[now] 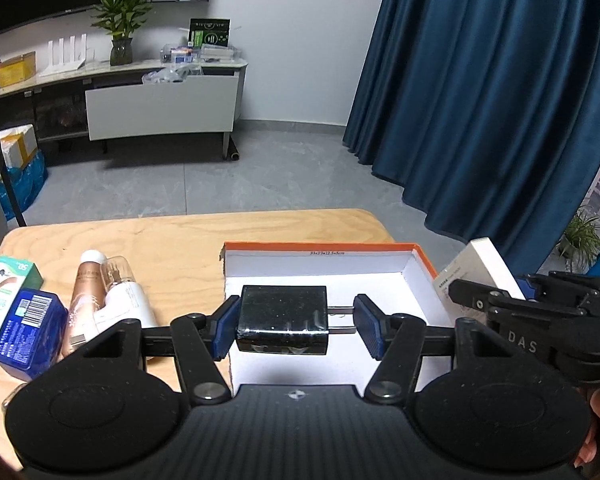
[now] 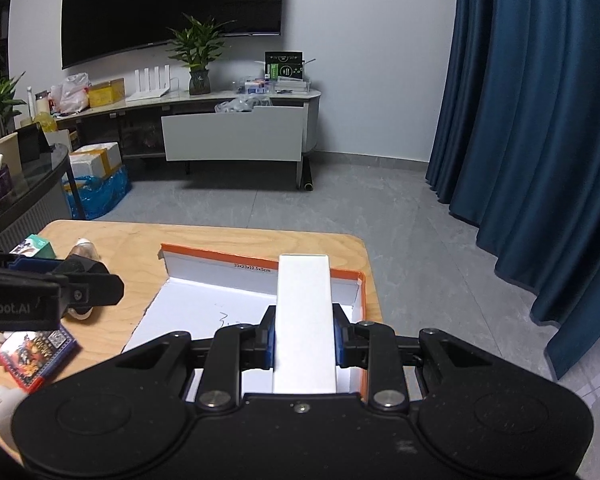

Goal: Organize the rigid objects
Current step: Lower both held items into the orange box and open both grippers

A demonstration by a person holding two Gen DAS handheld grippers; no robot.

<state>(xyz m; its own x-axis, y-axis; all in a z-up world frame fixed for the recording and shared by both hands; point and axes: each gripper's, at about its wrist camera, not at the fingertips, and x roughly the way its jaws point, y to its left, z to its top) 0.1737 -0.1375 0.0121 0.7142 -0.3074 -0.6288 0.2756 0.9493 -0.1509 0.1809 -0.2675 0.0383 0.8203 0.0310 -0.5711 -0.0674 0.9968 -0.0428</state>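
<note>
Far across the room I see a potted plant (image 2: 198,54) on a low cabinet (image 2: 236,136), blue curtains (image 2: 532,120) at right.

The left gripper (image 1: 296,326) hangs over the near left part of an open box (image 1: 424,262) with an orange rim and a white inside, which lies on a wooden table (image 1: 172,240). A black block (image 1: 282,318) sits between its blue pads (image 1: 225,330): the left pad touches the block, while a gap shows between the block and the right pad. At the right edge the right gripper (image 1: 460,292) grips a white carton (image 1: 484,264) over the box's right wall. On the table to the left lie a blue tin (image 1: 30,330), a green carton (image 1: 4,292), a pink tube (image 1: 84,296) and a white bottle (image 1: 128,300), close together.
</note>
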